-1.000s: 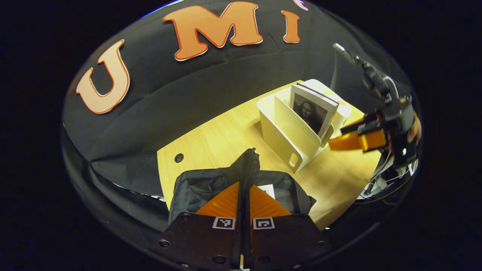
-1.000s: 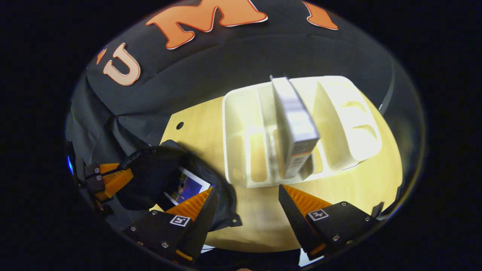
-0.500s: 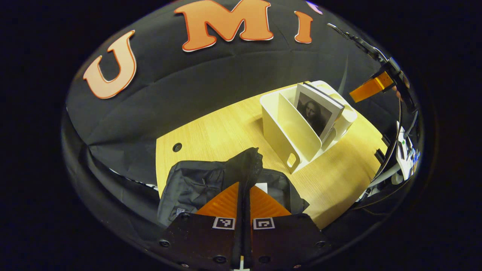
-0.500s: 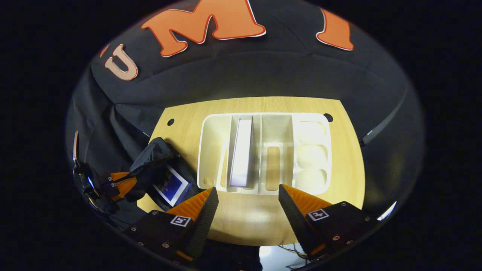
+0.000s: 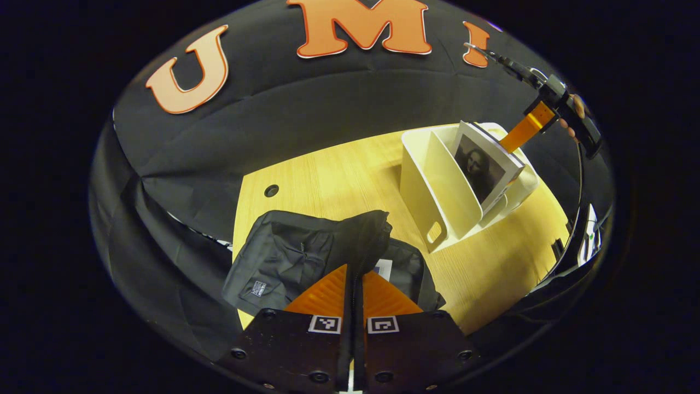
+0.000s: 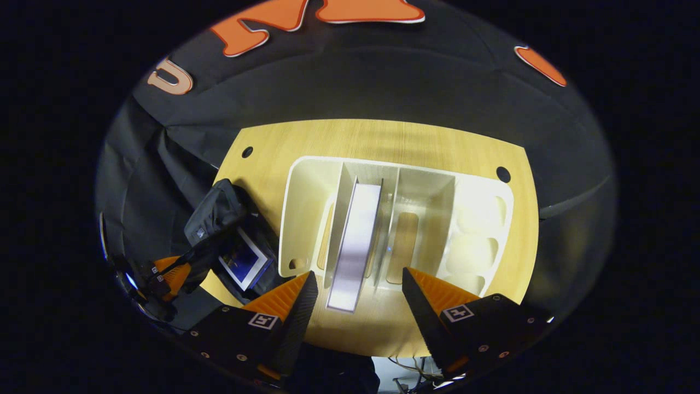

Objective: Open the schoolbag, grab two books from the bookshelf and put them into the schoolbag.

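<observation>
The black schoolbag (image 5: 295, 254) lies on the wooden table, and my left gripper (image 5: 354, 280) is shut on its raised flap, holding the mouth open. A book with a blue cover (image 6: 244, 260) lies inside the bag (image 6: 216, 210). In the white bookshelf (image 5: 432, 180) a second book with a portrait cover (image 5: 484, 169) stands upright. My right gripper (image 6: 358, 293) hangs open above that shelf (image 6: 306, 213), and the book's top edge (image 6: 358, 241) lies between its spread fingers, untouched. In the left gripper view the right gripper (image 5: 519, 134) hovers over the book, held by a hand (image 5: 571, 112).
The bookshelf has several compartments; those to the right of the book hold nothing. The table (image 6: 383, 137) has cable holes at its back corners (image 6: 503, 174). Black cloth walls close in behind and at the left. My left gripper (image 6: 172, 272) shows beside the bag.
My right gripper has swung from beside the shelf to above it and come down, so the book's top now lies between its open fingers. The left gripper stays shut on the bag flap.
</observation>
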Motion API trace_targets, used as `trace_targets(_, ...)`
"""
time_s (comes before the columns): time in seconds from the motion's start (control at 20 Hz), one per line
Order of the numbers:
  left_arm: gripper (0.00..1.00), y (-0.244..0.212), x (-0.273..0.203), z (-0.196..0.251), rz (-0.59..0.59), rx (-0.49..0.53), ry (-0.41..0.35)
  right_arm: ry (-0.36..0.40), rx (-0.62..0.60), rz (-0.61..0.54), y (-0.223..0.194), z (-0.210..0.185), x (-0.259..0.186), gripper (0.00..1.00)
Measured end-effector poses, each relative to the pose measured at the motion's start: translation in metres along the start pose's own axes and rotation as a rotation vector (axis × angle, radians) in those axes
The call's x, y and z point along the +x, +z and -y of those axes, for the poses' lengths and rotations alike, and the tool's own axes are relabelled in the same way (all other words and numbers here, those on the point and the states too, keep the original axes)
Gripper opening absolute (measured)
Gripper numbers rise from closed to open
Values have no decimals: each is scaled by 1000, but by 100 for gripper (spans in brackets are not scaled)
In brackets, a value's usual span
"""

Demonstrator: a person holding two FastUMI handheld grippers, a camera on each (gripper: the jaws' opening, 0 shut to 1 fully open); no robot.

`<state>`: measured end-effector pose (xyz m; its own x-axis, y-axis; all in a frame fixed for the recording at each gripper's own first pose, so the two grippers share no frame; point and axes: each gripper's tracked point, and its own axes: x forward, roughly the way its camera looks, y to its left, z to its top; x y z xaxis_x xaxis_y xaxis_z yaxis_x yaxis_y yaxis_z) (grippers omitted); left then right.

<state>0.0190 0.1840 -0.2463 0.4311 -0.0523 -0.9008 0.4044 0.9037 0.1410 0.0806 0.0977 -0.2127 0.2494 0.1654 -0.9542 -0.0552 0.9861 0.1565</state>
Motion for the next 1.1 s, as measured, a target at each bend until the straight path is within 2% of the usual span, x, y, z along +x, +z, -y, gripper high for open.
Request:
trace_targets(0.25, 4, -8, 1, 2, -38, -45, 44, -31, -29, -76, 9, 3, 51, 86)
trace_targets(0.4, 4, -10, -1, 2, -57, -57, 66, -43, -25, -118, 11, 5, 69, 69)
trace_targets(0.5, 4, -11, 0, 3, -69, -66, 74, -60, -22, -136, 11, 11, 82, 63)
trace_targets(0.55, 4, -10, -1, 4, -73, -69, 80, -52, 0, -146, 11, 9, 79, 60)
trace_targets(0.6, 4, -9, -1, 4, -76, -73, 86, -42, 24, -151, 14, 8, 82, 51)
trace_targets(0.7, 4, -7, -2, 7, -76, -69, 93, -37, 57, -154, 17, 10, 80, 44)
trace_targets(0.75, 4, -6, -1, 7, -81, -66, 94, -39, 68, -150, 19, 12, 78, 51)
trace_targets(0.8, 4, -5, 0, 7, -84, -64, 96, -34, 70, -143, 19, 12, 75, 50)
trace_targets(0.85, 4, -5, 0, 6, -88, -61, 94, -30, 77, -133, 20, 13, 71, 32)
trace_targets(0.9, 4, -5, 1, 7, -90, -57, 90, -24, 82, -124, 20, 13, 65, 41)
trace_targets(1.1, 4, 0, 2, 2, -86, -25, 79, -16, 104, -84, 16, 15, 36, 40)
